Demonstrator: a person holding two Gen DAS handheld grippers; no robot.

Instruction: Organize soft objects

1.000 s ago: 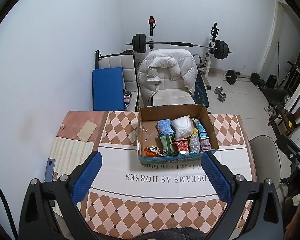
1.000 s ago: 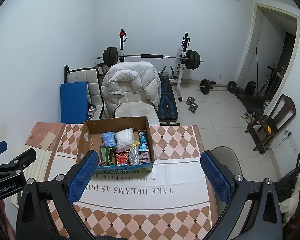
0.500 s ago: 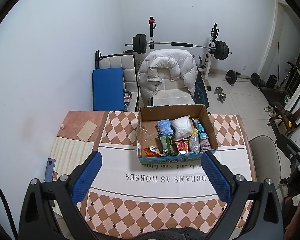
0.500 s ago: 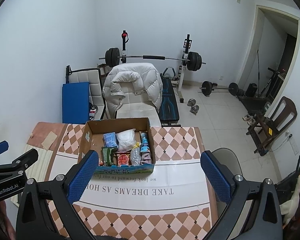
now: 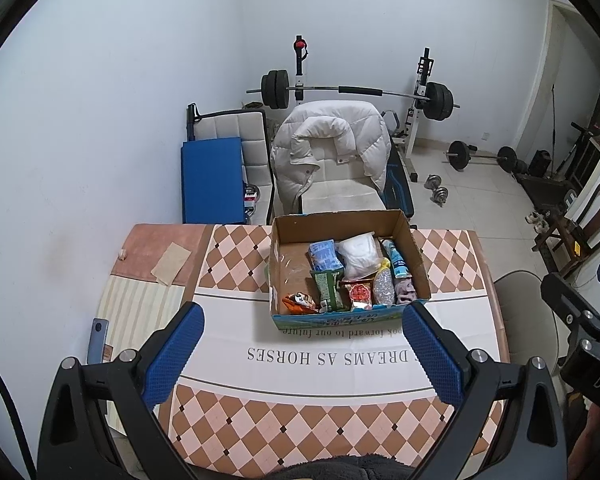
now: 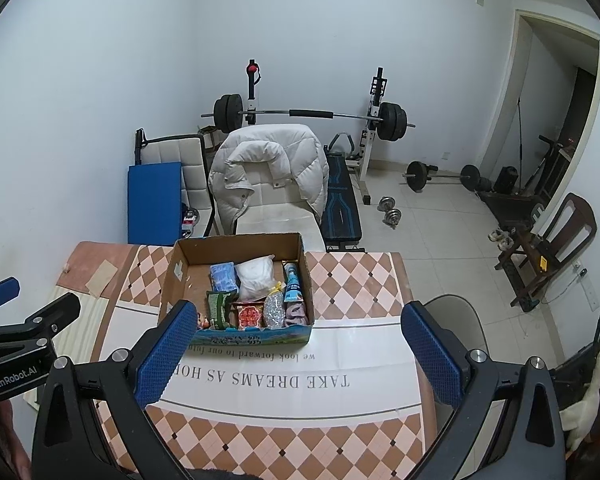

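Note:
An open cardboard box [image 5: 340, 222] stands on the checkered table [image 5: 308, 412], also in the right wrist view [image 6: 240, 246]. Inside lie a white soft bag [image 5: 358, 254], a blue packet [image 5: 323, 255], a green packet [image 5: 327, 290], a red packet [image 5: 359, 295], an orange packet [image 5: 298, 303], a blue tube [image 5: 396, 258] and a purple cloth [image 5: 405, 290]. My left gripper [image 5: 306, 354] is open and empty, held above the near table in front of the box. My right gripper [image 6: 296, 354] is open and empty, to the right of the left one.
A white jacket [image 5: 332, 148] hangs on a chair behind the table. A blue mat [image 5: 212, 180], a barbell rack [image 5: 356, 90] and dumbbells [image 5: 436, 190] stand beyond. A phone [image 5: 97, 340] lies at the table's left edge. A grey chair [image 6: 456, 320] stands at the right.
The right gripper has drifted slightly left and back, so the box sits a little further right in its view. The left gripper has barely moved. Both stay open.

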